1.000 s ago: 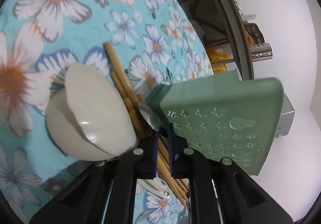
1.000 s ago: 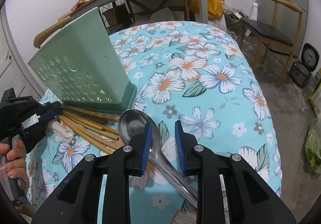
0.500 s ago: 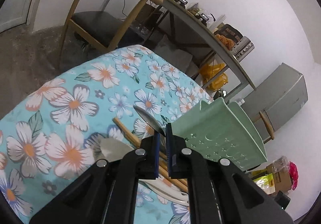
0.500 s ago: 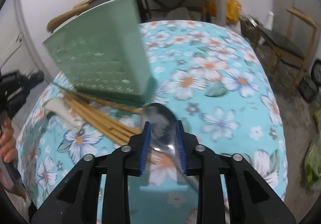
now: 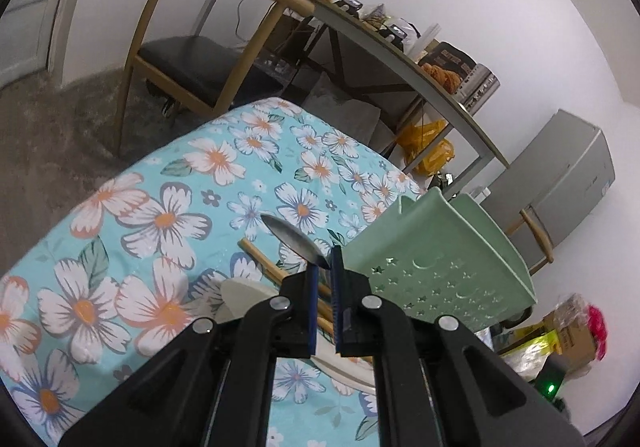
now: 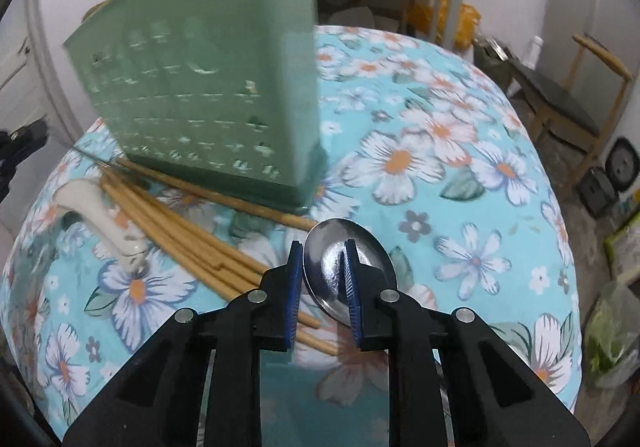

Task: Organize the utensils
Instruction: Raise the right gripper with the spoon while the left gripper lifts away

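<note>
- The left gripper (image 5: 325, 267) is nearly shut, its jaws pinched on a metal spoon (image 5: 294, 239) lifted above the cloth, bowl pointing away.
- The right gripper (image 6: 322, 265) is closing; a second metal spoon (image 6: 340, 267) lies between its jaws, the right pad over the bowl.
- The green holder (image 6: 208, 87) stands far left of that spoon, with a bundle of chopsticks (image 6: 192, 231) and one white spoon (image 6: 100, 215) at its base.
- The flowered tablecloth (image 6: 460, 175) lies open to the right, up to its edge.
</note>
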Demonstrator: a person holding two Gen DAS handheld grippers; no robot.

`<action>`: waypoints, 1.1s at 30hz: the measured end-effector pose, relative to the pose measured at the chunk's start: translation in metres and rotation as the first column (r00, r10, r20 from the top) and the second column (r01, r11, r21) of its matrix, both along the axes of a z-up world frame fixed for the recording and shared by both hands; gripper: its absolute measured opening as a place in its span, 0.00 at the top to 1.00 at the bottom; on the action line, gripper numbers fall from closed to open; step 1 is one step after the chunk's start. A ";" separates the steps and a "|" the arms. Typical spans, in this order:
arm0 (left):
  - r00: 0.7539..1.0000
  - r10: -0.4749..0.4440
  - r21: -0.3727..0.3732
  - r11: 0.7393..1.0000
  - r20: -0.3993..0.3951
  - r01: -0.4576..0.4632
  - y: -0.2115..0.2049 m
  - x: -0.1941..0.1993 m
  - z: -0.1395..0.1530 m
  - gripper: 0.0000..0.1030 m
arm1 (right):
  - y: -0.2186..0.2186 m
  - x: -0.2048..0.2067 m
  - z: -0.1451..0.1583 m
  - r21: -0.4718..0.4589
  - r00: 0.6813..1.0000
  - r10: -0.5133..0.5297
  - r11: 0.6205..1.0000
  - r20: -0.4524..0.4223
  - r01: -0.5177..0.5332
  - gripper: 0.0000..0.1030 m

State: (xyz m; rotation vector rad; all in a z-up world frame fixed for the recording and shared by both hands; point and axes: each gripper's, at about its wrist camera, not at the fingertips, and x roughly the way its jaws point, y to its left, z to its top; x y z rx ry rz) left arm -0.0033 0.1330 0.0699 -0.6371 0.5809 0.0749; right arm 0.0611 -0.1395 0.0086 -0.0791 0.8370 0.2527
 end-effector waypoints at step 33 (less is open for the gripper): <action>0.890 -0.259 0.209 0.959 0.375 0.192 -0.097 -0.016 0.144 0.99 | -0.073 -0.040 0.078 0.379 0.968 -0.144 0.924 0.208 0.056 1.00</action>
